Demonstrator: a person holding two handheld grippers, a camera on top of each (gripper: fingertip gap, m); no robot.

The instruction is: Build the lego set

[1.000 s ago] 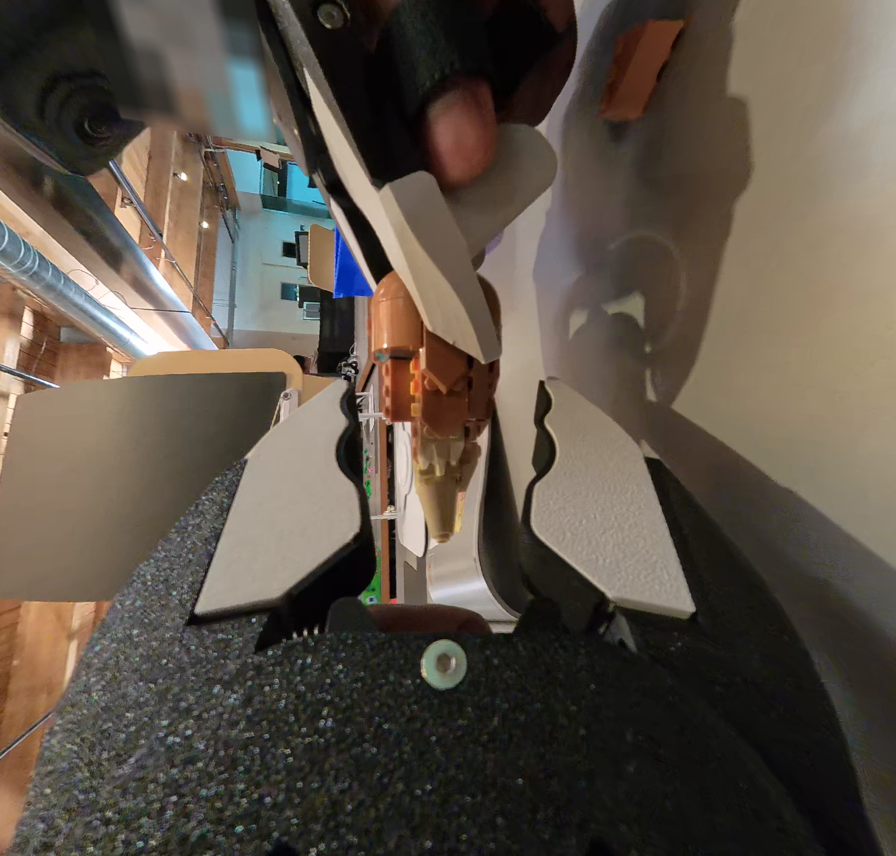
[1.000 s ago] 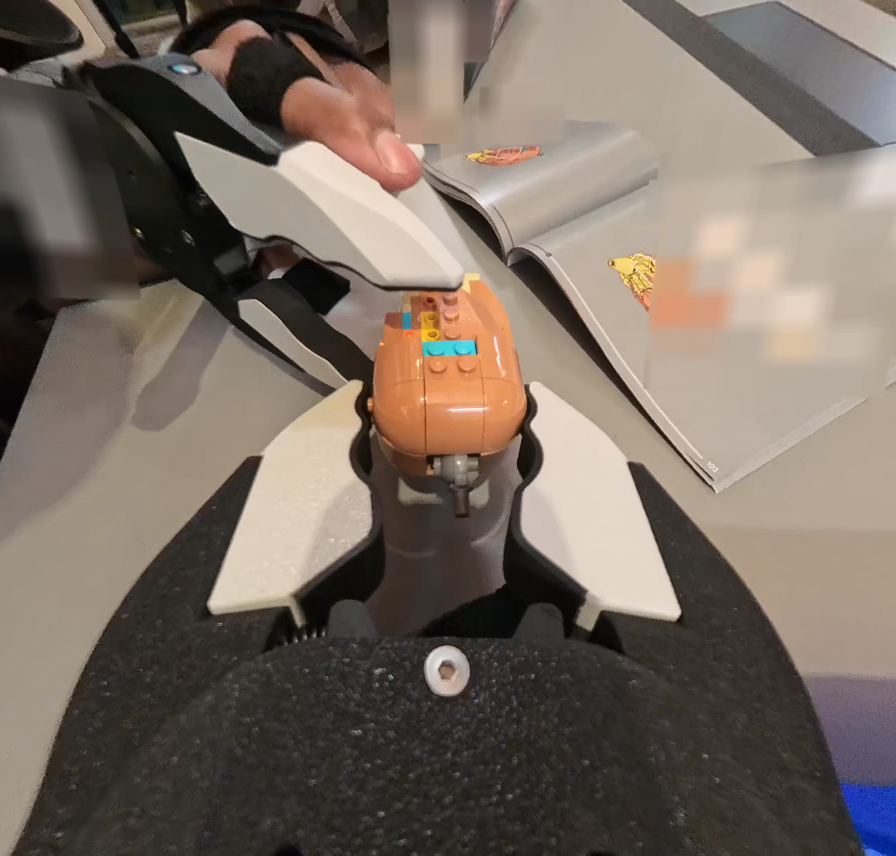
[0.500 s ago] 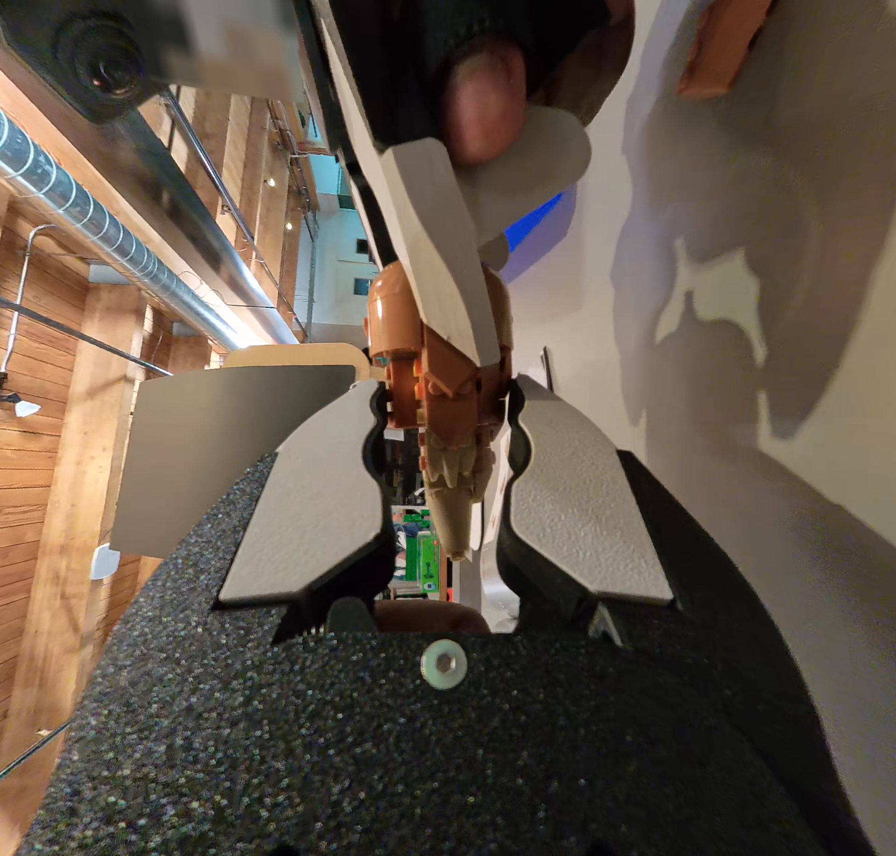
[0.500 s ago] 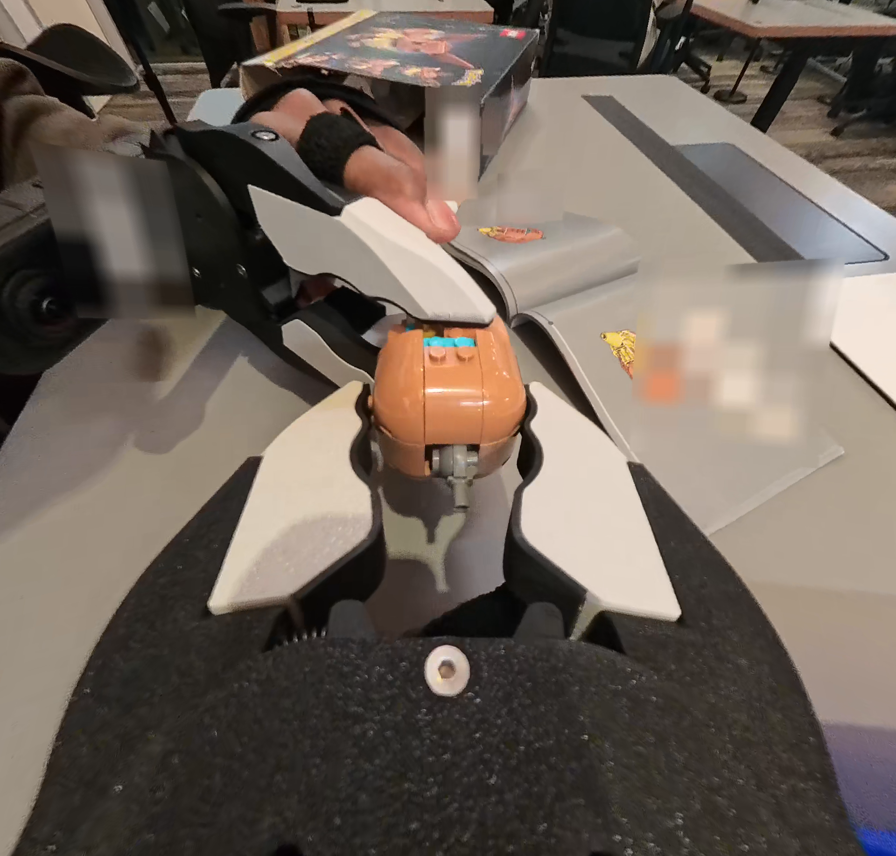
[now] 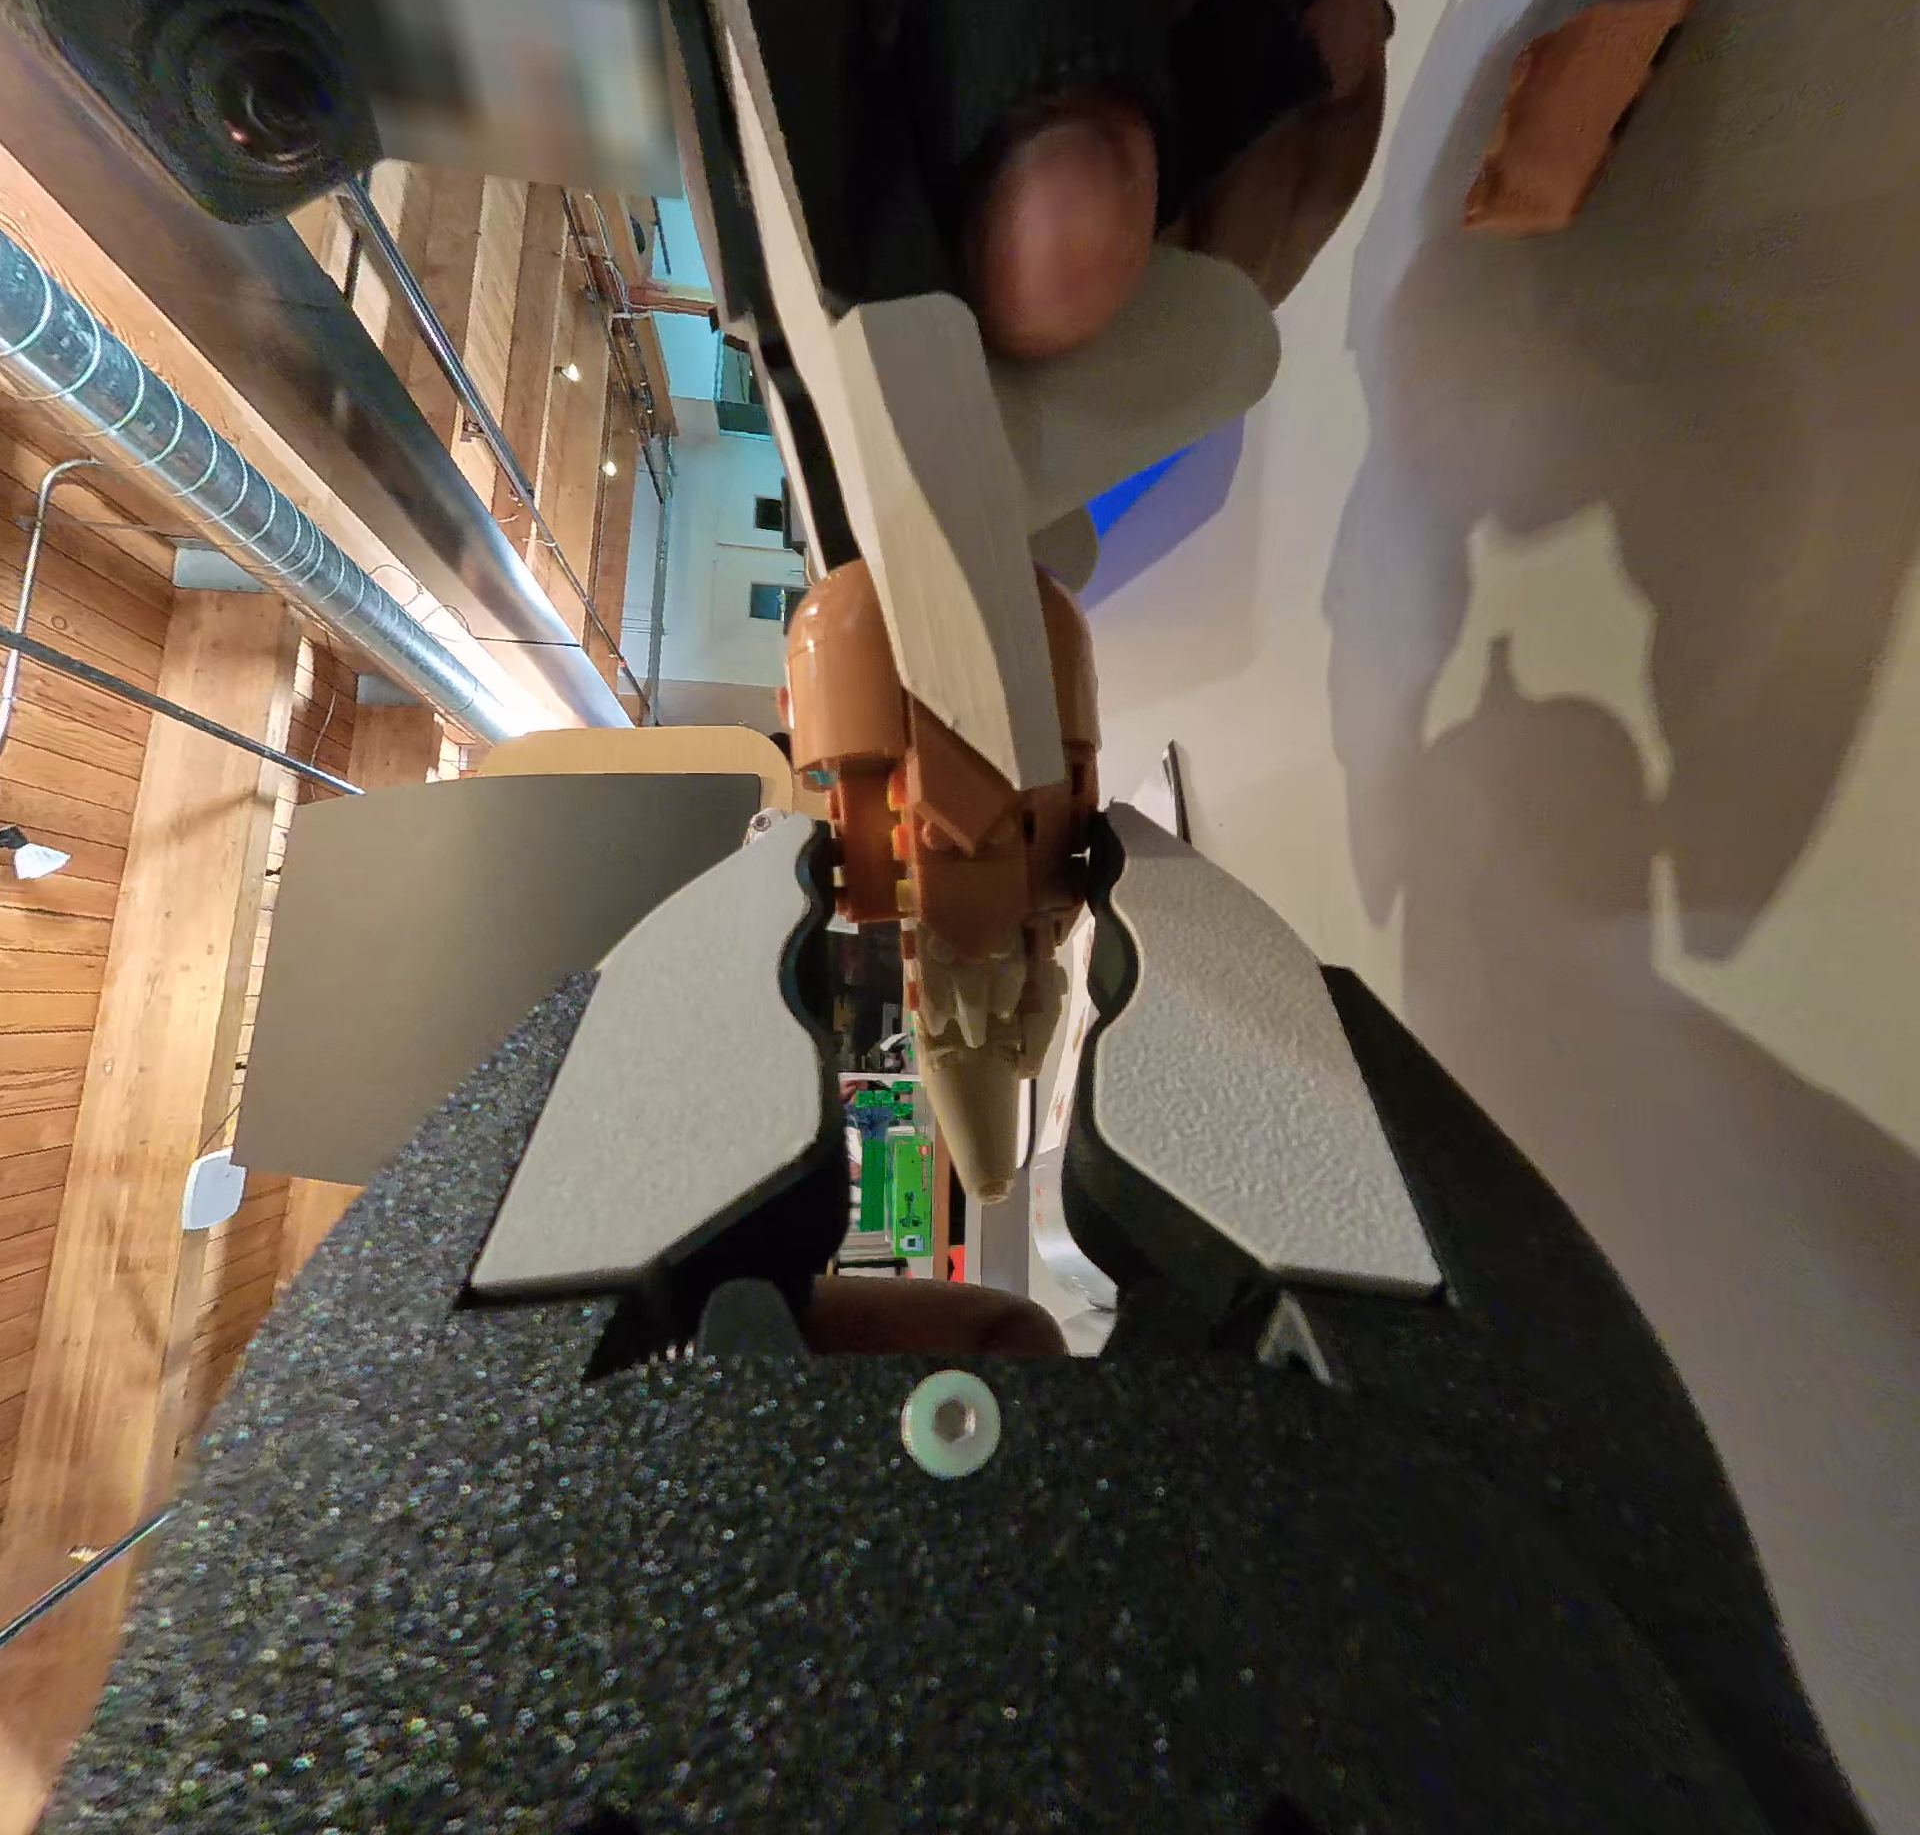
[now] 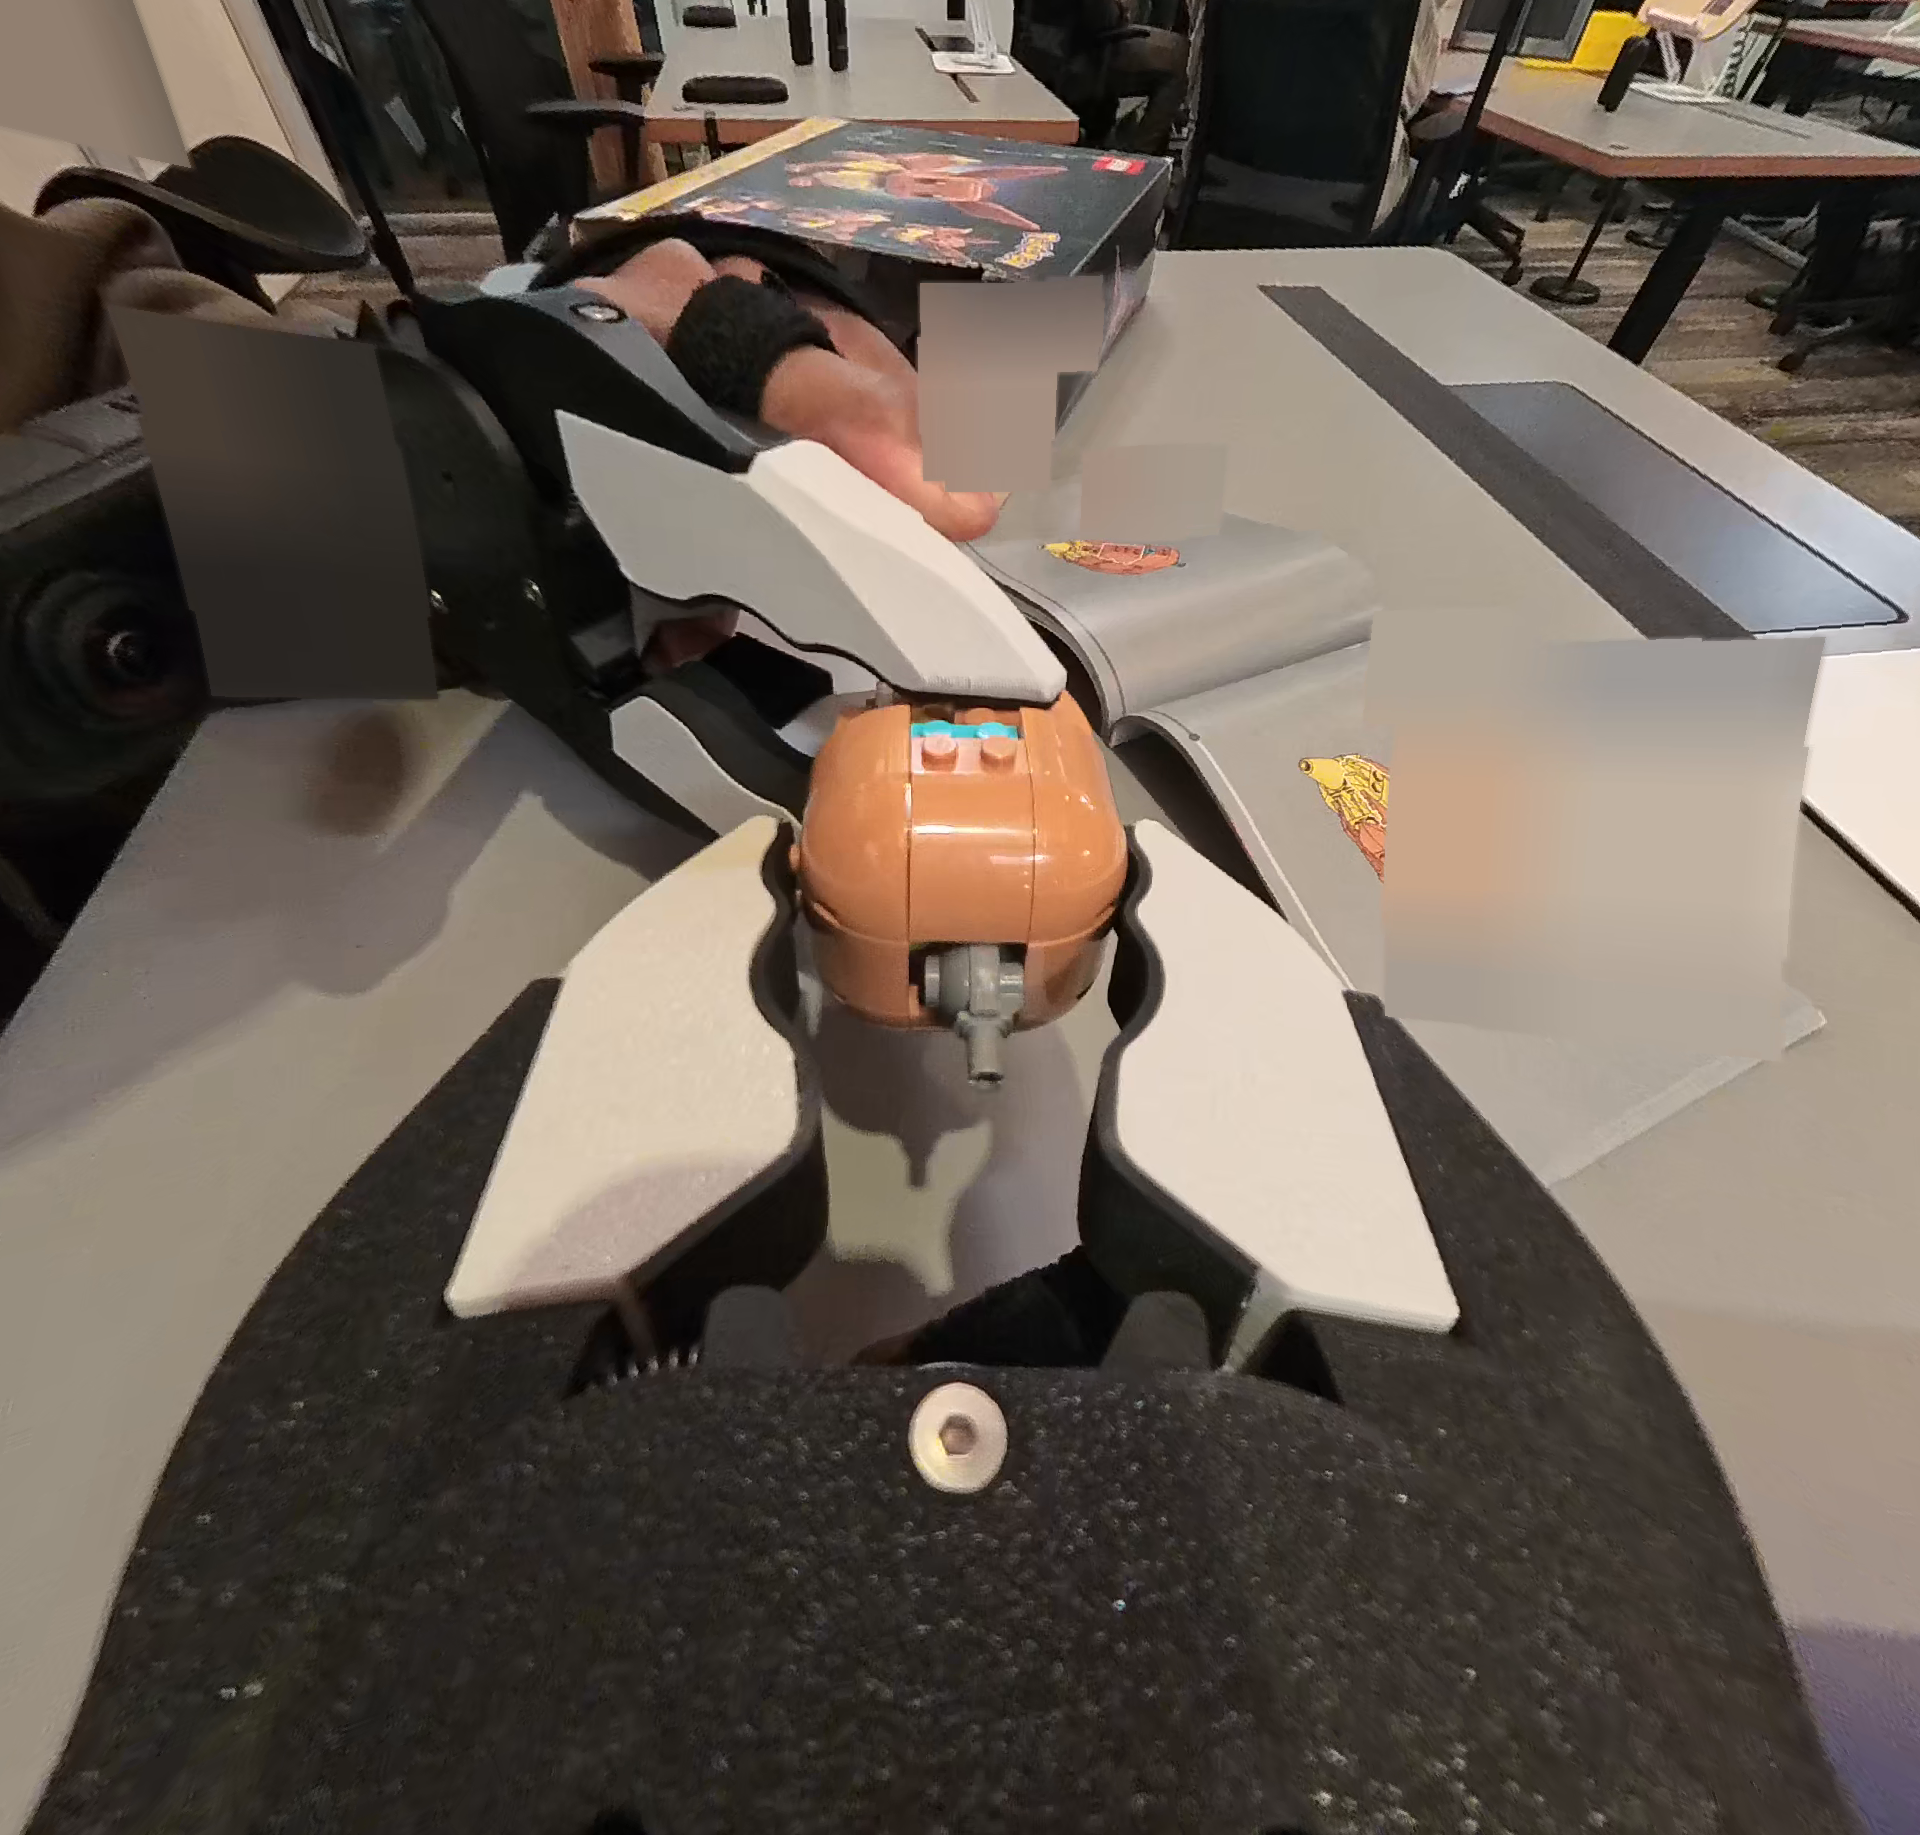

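Lego model (image 6: 961, 876) — clamped by both tongs (image 6: 961, 840) (image 5: 961, 855).

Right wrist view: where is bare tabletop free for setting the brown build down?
Bare grey table lies left of the brown build, under the left gripper. More lies far right, beyond the dark strip. The open booklet and set box crowd the middle.

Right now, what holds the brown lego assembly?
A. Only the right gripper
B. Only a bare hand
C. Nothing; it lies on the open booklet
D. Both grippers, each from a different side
D: the right gripper clamps the brown lego assembly at its sides, and the left gripper is closed on it too.
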